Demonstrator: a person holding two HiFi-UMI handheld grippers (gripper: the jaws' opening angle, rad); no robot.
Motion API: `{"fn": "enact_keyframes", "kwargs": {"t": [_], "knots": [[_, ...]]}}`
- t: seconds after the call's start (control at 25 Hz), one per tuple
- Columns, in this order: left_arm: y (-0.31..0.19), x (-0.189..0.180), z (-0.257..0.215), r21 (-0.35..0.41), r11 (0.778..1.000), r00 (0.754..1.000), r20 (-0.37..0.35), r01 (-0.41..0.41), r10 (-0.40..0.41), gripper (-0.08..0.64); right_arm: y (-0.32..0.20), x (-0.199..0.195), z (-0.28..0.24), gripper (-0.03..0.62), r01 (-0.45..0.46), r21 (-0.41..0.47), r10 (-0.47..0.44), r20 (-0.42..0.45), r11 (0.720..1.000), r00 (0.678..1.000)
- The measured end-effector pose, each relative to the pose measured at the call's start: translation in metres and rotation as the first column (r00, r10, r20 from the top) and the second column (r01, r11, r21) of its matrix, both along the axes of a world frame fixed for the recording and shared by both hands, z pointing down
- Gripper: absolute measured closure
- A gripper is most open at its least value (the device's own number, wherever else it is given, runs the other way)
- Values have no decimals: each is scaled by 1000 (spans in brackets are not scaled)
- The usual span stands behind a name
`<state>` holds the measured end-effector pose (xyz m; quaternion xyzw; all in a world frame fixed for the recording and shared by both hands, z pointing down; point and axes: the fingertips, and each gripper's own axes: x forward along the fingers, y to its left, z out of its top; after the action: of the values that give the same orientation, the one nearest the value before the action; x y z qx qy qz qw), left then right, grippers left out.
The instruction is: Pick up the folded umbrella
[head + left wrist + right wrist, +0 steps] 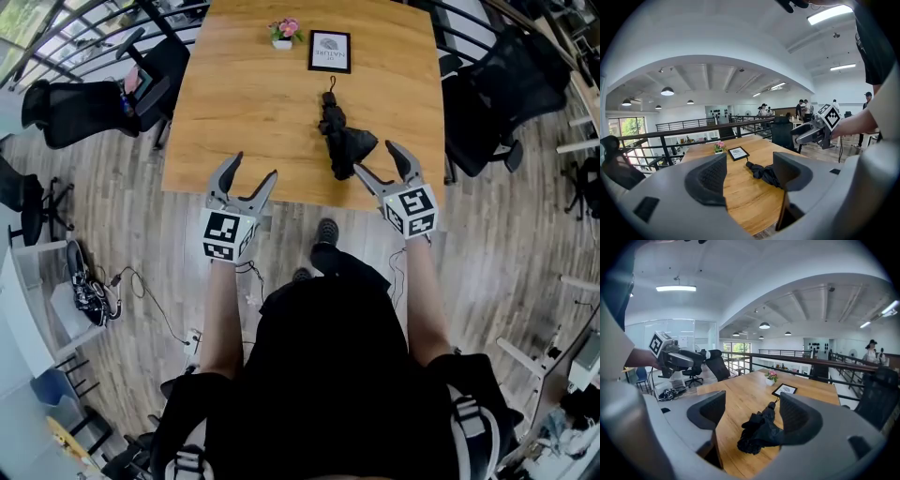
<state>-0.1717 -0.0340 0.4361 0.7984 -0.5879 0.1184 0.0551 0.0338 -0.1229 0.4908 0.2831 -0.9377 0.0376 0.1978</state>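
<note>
While the folded umbrella [339, 141] lies untouched on the desk [253, 112], near its front edge, pickup is not yet begun. Jaws of right gripper [377, 157] apart, empty, umbrella just ahead. Jaws of left gripper [254, 167] apart, empty. Reach, clamp and lift all left to do.

— What have we got on?
— A black short-sleeved top [323, 347] and dark shoes [325, 231]. Pale straps [466, 417] with dark buckles run over both our shoulders.
— And the tools in our hands?
— Our left gripper [254, 166] and right gripper [375, 157] are a matched pair. Each has two grey, curved fingers [225, 176] that taper to a point, and we see them lined with dark ribbed pads [711, 177].
— Any markings on us?
— Behind the fingers, each gripper carries a white cube [228, 234] printed with black square markers, one pattern per face.
</note>
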Motion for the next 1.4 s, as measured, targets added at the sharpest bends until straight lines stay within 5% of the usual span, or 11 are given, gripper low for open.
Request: {"fn": "enact_keyframes", "kwargs": {"t": [0.52, 0.92, 1.4], "knots": [[-48, 0, 9, -27, 997, 997, -6, 75, -76, 247, -53, -15, 18, 233, 105, -17, -105, -19, 994, 994], [-86, 1, 13, -43, 998, 999, -2, 38, -38, 248, -70, -32, 30, 232, 113, -48, -114, -20, 992, 993], [-137, -18, 27, -66, 996, 997, -35, -67, 65, 247, -92, -35, 50, 232, 9, -91, -15, -69, 996, 997]]}}
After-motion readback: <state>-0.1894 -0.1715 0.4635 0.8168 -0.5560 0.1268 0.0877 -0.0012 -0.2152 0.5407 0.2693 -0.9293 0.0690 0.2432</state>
